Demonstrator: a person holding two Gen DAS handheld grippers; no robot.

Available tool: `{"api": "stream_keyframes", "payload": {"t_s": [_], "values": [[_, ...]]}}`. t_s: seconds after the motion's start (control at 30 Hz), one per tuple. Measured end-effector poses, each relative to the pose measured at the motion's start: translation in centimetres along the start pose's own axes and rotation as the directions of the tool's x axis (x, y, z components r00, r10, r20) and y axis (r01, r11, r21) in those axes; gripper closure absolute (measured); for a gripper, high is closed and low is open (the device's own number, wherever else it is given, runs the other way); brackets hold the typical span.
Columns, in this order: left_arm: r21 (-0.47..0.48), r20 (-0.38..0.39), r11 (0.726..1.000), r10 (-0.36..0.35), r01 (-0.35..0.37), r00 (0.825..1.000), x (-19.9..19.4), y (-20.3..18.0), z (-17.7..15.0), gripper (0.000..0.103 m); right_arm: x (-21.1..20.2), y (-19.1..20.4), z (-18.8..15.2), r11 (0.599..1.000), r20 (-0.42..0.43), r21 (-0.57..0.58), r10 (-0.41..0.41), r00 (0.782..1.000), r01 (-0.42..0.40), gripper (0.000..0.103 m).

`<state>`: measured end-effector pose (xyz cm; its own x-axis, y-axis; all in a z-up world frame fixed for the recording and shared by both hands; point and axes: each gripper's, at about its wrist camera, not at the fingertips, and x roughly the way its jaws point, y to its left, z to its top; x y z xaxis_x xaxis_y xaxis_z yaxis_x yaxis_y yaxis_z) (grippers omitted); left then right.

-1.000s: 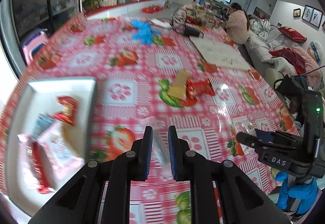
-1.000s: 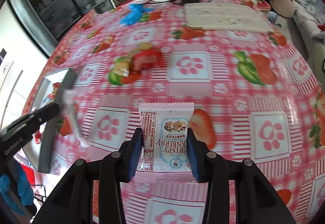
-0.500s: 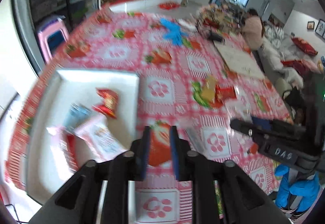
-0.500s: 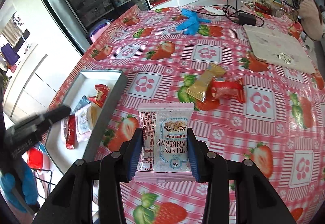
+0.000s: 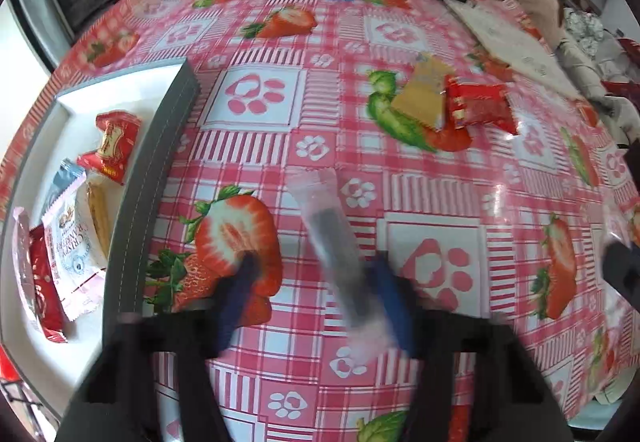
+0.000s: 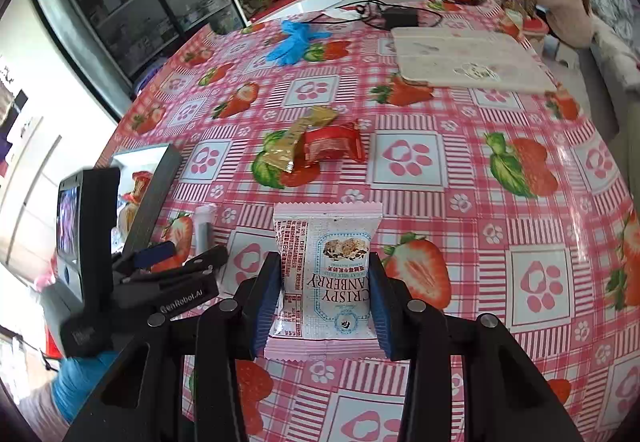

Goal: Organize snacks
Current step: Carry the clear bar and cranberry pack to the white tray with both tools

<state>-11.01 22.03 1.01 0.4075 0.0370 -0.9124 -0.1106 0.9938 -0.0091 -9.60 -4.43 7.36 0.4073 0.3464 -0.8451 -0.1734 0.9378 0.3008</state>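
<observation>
Right wrist view shows our right gripper (image 6: 324, 302) pinching a white Crispy Cranberry packet (image 6: 326, 274) by its two side edges, held upright above the strawberry-print tablecloth (image 6: 500, 177). Our left gripper (image 5: 316, 298) appears motion-blurred in its own view; its blue-padded fingers (image 5: 386, 294) stand spread apart, and a clear tube-shaped sachet with a dark filling (image 5: 332, 238) lies between them, close against the right-hand finger. Whether that finger touches the sachet we cannot tell. At the left stands a grey-walled tray (image 5: 160, 161) with a white floor, holding a red wrapped sweet (image 5: 110, 145), a second Crispy Cranberry packet (image 5: 70, 246), a light blue packet (image 5: 66, 177), a yellowish bar (image 5: 98, 217) and a long red packet (image 5: 44, 290). Farther out on the cloth, a gold wrapper (image 5: 424, 89) and a red snack packet (image 5: 478, 107) lie touching each other. Blue gloves (image 6: 294, 39) and a pale board (image 6: 464, 61) lie near the far edge.
</observation>
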Motion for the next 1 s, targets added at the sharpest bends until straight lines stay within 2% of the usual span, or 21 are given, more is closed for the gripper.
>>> {"api": "stream_keyframes", "payload": {"t_s": [0.03, 0.1, 0.17, 0.27, 0.43, 0.5, 0.6, 0.7, 0.73, 0.83, 1.0], "values": [[0.007, -0.004, 1.000, -0.009, 0.009, 1.000, -0.1, 0.1, 0.0, 0.086, 0.0, -0.1, 0.0, 1.000, 0.000, 0.003, 0.006, 1.000, -0.006, 0.060], [-0.015, -0.020, 0.998, -0.065, 0.064, 0.998, -0.2, 0.8, 0.1, 0.087, 0.0, 0.1, 0.2, 1.000, 0.005, 0.007, 0.017, 1.000, -0.018, 0.060], [-0.062, -0.032, 0.986, -0.156, 0.154, 0.987, -0.8, 2.0, 0.3, 0.087, -0.1, 0.7, 0.4, 0.999, 0.010, 0.001, 0.035, 0.999, -0.035, 0.060], [-0.063, 0.006, 0.980, -0.187, 0.187, 0.982, -3.4, 3.2, 0.9, 0.087, 0.0, 2.0, 0.7, 0.998, 0.007, -0.024, 0.052, 0.999, -0.052, 0.060], [-0.037, 0.104, 0.979, -0.197, 0.202, 0.975, -8.7, 7.2, 2.4, 0.087, 0.6, 5.3, 1.9, 0.993, -0.010, -0.077, 0.093, 0.996, -0.094, 0.060], [-0.032, 0.135, 0.982, -0.181, 0.187, 0.974, -10.3, 9.3, 3.1, 0.087, 1.0, 7.2, 2.6, 0.988, -0.018, -0.104, 0.115, 0.993, -0.116, 0.060], [-0.046, 0.175, 0.991, -0.113, 0.123, 0.978, -12.1, 12.9, 3.9, 0.087, 1.8, 10.6, 3.6, 0.977, -0.034, -0.148, 0.152, 0.988, -0.155, 0.060], [-0.062, 0.186, 0.997, -0.041, 0.054, 0.982, -12.2, 15.9, 4.0, 0.086, 3.0, 14.3, 4.4, 0.962, -0.056, -0.200, 0.179, 0.982, -0.186, 0.060], [-0.076, 0.179, 0.997, -0.016, 0.030, 0.984, -11.7, 17.0, 3.8, 0.086, 3.4, 15.5, 4.6, 0.957, -0.066, -0.216, 0.185, 0.980, -0.195, 0.060], [-0.122, 0.137, 0.992, 0.003, 0.013, 0.991, -9.8, 19.5, 2.7, 0.087, 5.1, 19.4, 4.8, 0.937, -0.106, -0.266, 0.207, 0.973, -0.228, 0.060], [-0.175, 0.069, 0.984, -0.009, 0.021, 0.998, -6.5, 22.1, 0.9, 0.087, 8.6, 24.6, 5.1, 0.914, -0.182, -0.299, 0.228, 0.957, -0.275, 0.060]]}}
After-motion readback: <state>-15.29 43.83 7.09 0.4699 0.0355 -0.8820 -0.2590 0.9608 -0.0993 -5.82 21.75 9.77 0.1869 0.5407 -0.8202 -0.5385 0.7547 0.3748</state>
